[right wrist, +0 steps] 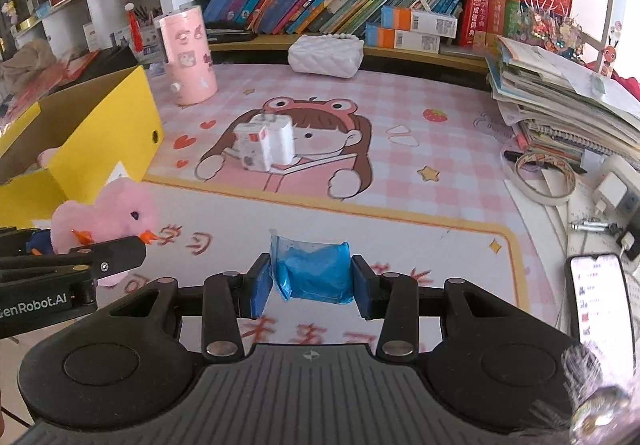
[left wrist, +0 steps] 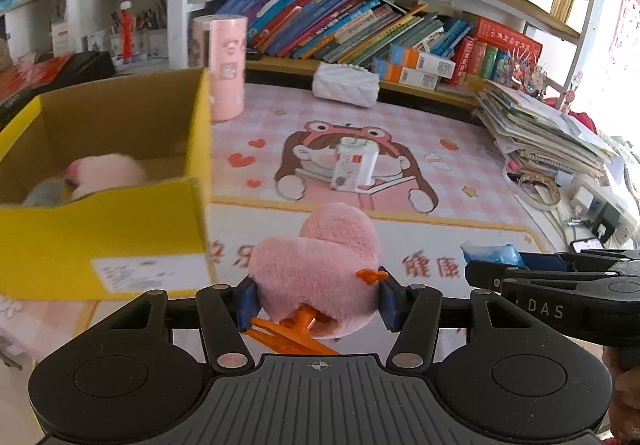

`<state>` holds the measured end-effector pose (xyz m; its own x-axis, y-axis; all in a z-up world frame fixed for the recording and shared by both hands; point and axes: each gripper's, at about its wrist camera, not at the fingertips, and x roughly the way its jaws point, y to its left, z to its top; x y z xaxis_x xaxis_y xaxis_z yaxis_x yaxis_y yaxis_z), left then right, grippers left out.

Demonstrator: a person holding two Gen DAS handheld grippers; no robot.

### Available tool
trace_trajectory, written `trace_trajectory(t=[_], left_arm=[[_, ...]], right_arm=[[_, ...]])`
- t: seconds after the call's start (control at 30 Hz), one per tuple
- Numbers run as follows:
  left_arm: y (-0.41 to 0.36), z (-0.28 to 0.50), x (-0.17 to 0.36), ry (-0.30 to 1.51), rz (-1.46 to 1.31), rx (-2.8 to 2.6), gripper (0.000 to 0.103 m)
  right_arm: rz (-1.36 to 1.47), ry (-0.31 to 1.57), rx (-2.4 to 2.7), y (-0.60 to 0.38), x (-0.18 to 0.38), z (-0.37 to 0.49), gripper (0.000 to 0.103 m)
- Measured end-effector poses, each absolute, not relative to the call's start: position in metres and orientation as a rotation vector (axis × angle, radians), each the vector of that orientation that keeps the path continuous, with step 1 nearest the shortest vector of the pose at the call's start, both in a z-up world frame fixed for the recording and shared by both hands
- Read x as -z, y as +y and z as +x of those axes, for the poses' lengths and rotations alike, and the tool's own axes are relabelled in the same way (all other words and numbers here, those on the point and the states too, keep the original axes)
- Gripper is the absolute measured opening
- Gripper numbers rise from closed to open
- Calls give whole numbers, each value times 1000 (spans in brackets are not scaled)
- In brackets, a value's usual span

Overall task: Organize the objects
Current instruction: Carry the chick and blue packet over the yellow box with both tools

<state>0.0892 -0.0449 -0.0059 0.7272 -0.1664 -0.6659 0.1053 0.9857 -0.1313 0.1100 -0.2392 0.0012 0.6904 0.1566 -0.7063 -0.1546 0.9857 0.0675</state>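
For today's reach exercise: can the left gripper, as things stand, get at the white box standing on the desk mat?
Probably not yet. The left gripper is shut on the pink plush duck, so its jaws are full, though the mat up to the white box lies clear.

Left gripper [left wrist: 316, 301], right gripper [right wrist: 312, 285]: black linkage bodies, blue fingers [right wrist: 258, 291], silver rivets, ribbed grey base.

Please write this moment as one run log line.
left gripper: holds pink plush duck | right gripper: holds blue packet | yellow box: open
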Motion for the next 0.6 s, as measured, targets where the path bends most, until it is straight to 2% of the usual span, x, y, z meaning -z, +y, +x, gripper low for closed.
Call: trace_trajectory(t=[0.6], left_arm=[[58, 7, 5, 753, -123, 77, 55]], right_arm=[[-35, 802, -245, -132, 0, 29, 39]])
